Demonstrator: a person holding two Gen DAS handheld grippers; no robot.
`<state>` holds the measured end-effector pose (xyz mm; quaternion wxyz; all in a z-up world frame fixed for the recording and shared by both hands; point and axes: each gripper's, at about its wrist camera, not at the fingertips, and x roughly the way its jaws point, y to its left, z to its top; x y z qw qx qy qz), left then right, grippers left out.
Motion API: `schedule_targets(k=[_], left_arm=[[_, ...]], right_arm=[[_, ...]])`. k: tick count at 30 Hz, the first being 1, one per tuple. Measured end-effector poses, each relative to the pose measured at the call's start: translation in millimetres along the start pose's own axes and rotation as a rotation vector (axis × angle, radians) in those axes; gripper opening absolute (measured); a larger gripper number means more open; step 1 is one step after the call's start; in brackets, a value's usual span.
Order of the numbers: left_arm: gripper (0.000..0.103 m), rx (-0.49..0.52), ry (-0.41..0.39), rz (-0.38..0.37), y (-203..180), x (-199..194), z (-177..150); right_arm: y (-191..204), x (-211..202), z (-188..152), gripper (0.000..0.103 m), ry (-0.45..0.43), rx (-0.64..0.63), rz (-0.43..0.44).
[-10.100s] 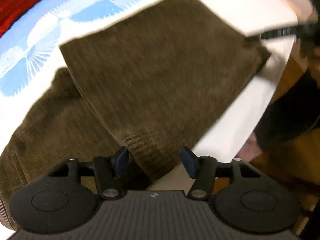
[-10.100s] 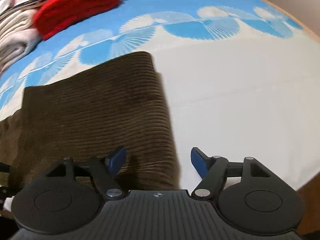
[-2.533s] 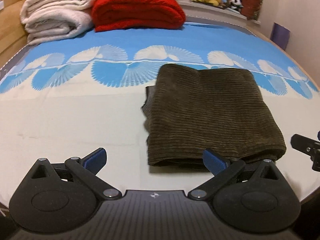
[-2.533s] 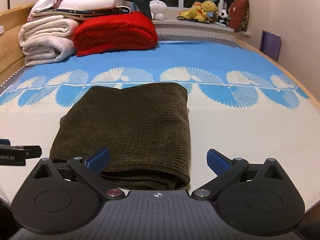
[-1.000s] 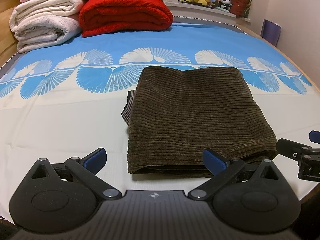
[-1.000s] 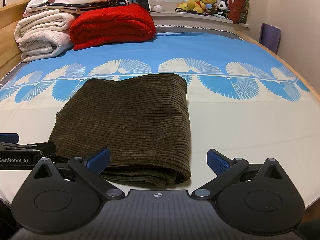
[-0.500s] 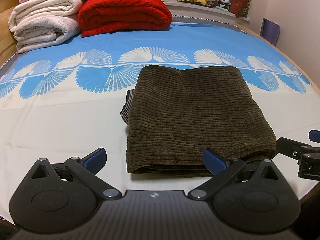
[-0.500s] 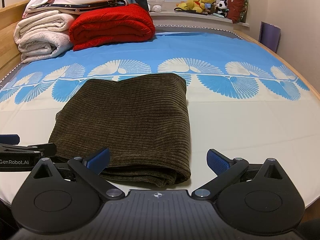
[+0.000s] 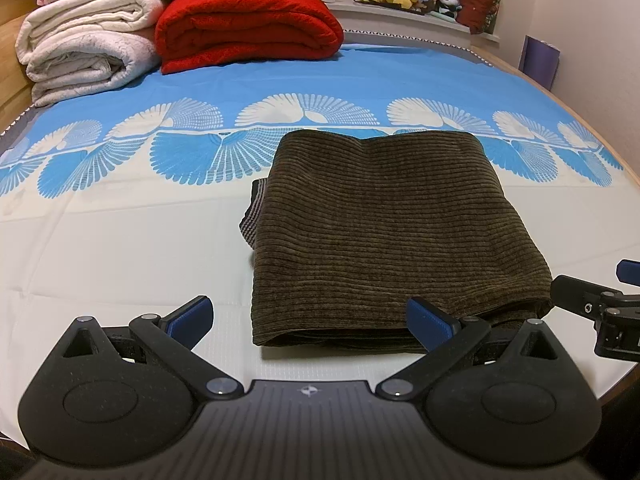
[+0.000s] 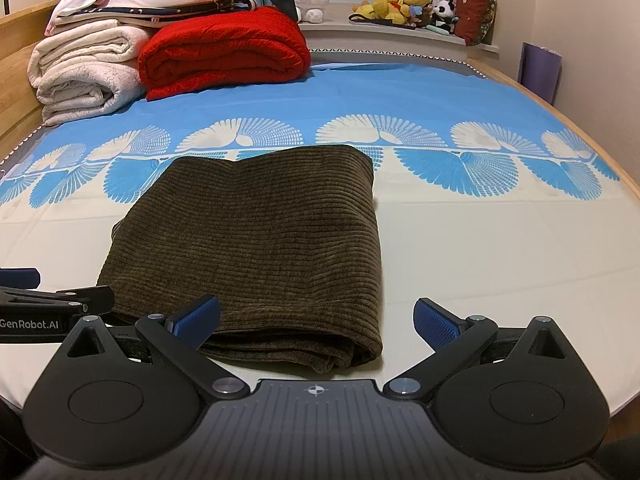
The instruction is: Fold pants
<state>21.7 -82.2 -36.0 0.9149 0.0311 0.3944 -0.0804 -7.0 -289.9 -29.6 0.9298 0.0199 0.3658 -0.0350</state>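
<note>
The pants (image 9: 384, 232) are lying folded on the bed (image 9: 120, 248) — both hand-held grippers, left (image 9: 310, 316) and right (image 10: 316, 316), are hovering wide, empty; only the protruding left edge needs tucking

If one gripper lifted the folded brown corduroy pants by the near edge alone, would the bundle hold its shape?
Probably not. The corduroy pants are soft stacked layers with loose open edges at the near side, so the lower layers would likely droop and unfold. The ribbed cloth should grip well and looks fairly thick, so moderately heavy.
</note>
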Motion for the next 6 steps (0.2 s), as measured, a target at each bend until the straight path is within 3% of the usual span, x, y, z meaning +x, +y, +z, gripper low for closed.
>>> schedule_targets(k=[6], left_arm=[[0.103,-0.001,0.0,0.0,0.5,0.5,-0.5]], right_arm=[[0.4,-0.1,0.0,0.102,0.0,0.0,-0.001]])
